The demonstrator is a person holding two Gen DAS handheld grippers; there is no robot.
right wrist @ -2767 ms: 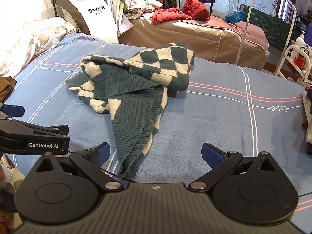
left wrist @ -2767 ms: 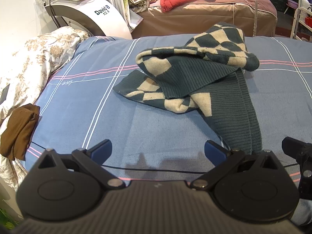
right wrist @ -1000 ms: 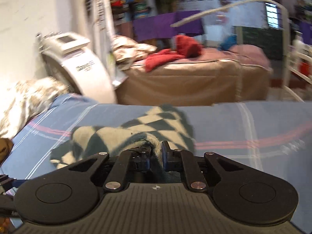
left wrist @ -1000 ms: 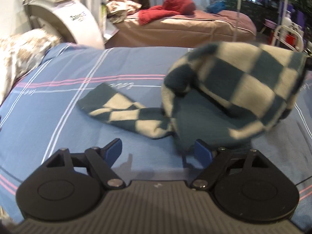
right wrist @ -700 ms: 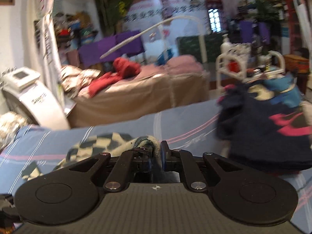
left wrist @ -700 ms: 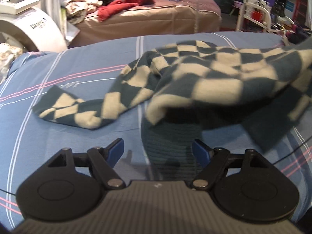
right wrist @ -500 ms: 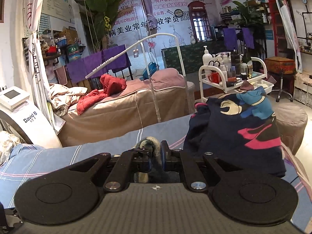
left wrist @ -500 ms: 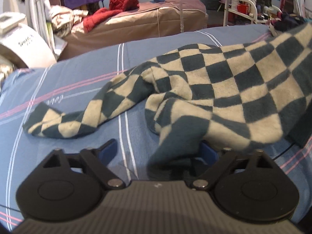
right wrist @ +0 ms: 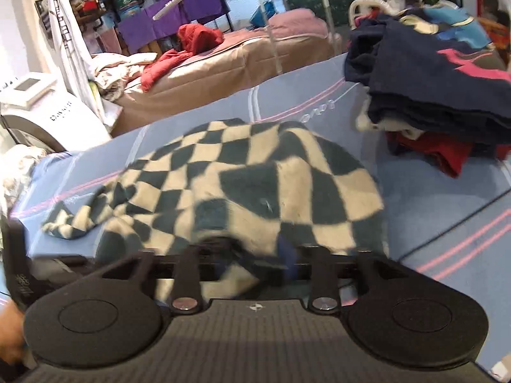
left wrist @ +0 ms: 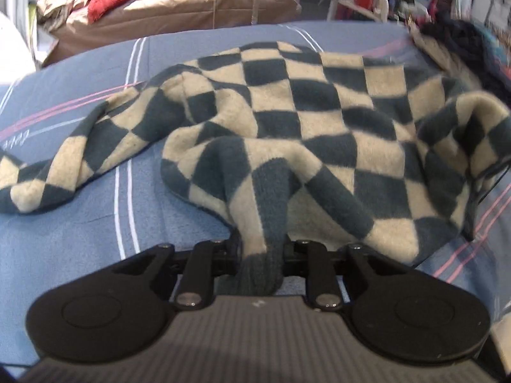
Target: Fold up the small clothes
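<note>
**Sweater spread but not yet folded: one edge held, one being let go**

Nearest you, your left gripper (left wrist: 260, 252) is closing, its jaws narrow, with a bunched edge of the dark-teal and cream checkered knit sweater (left wrist: 287, 121) pinched between them. Your right gripper (right wrist: 255, 265) is opening, its jaws spreading; sweater fabric still lies between them, but motion blur keeps you from telling whether the pads press on it.

Beyond the grippers, the sweater lies on the blue striped bedsheet (left wrist: 80, 223), rumpled and humped in the middle. One sleeve (left wrist: 48, 172) trails out flat to the left in the left wrist view. No clean fold line shows anywhere.

Judgement: the task is at an early stage. The garment is laid out roughly; flattening, sleeve folds and body folds all remain.

Farther right, a pile of dark navy and red clothes (right wrist: 431, 73) sits on the sheet, near the sweater but apart from it. Whether it awaits folding cannot be told.
</note>
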